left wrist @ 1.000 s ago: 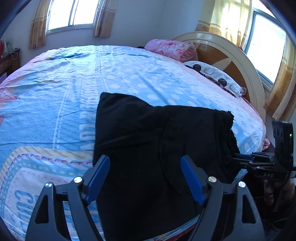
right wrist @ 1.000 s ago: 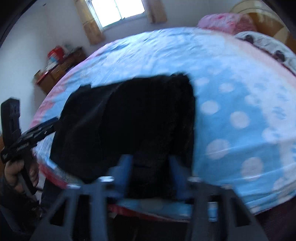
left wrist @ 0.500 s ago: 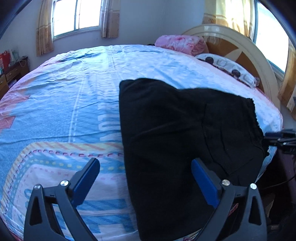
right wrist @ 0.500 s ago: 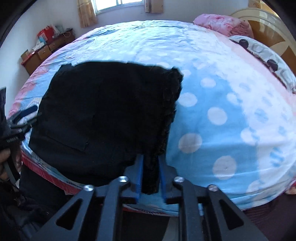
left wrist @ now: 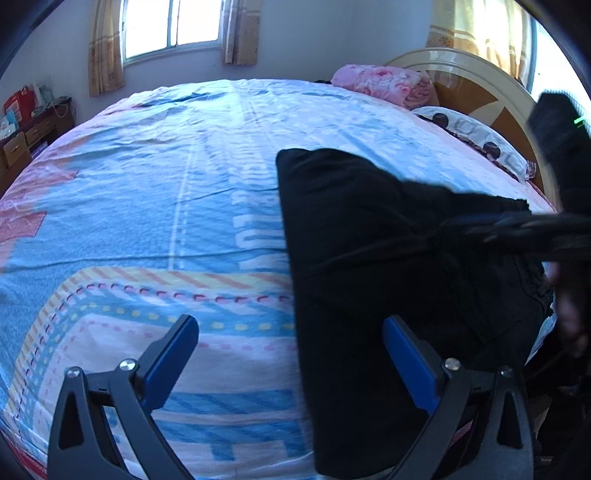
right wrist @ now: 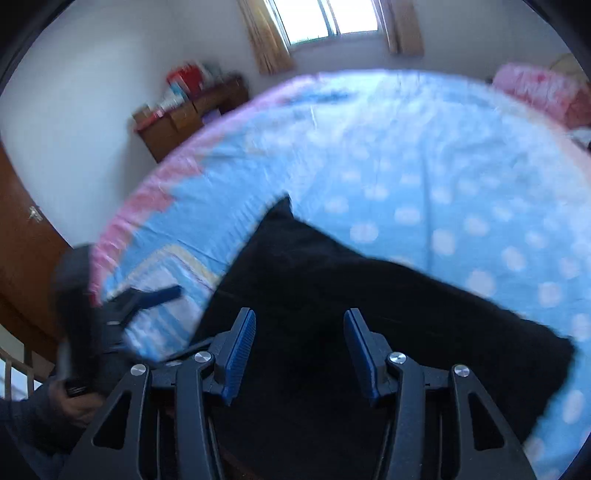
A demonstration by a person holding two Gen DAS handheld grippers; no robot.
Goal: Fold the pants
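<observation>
Pants (left wrist: 388,266) are already a compact folded stack at the bed's (left wrist: 166,184) near edge. Left gripper (left wrist: 290,354) and right gripper (right wrist: 299,349) both gape, holding nothing, so it looks basically done, maybe one more fold.

I note white walls, a curtained window (left wrist: 173,26) admitting daylight, a wooden dresser (right wrist: 192,110) cluttered on top, and an arched headboard (left wrist: 480,92) behind my bed (left wrist: 147,184).

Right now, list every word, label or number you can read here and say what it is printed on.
Bedsheet, large white letters beside the black pants: partly covered and distorted, not readable as a word.
Red items on the dresser: too small and blurred to read.
Nothing else legible.
</observation>
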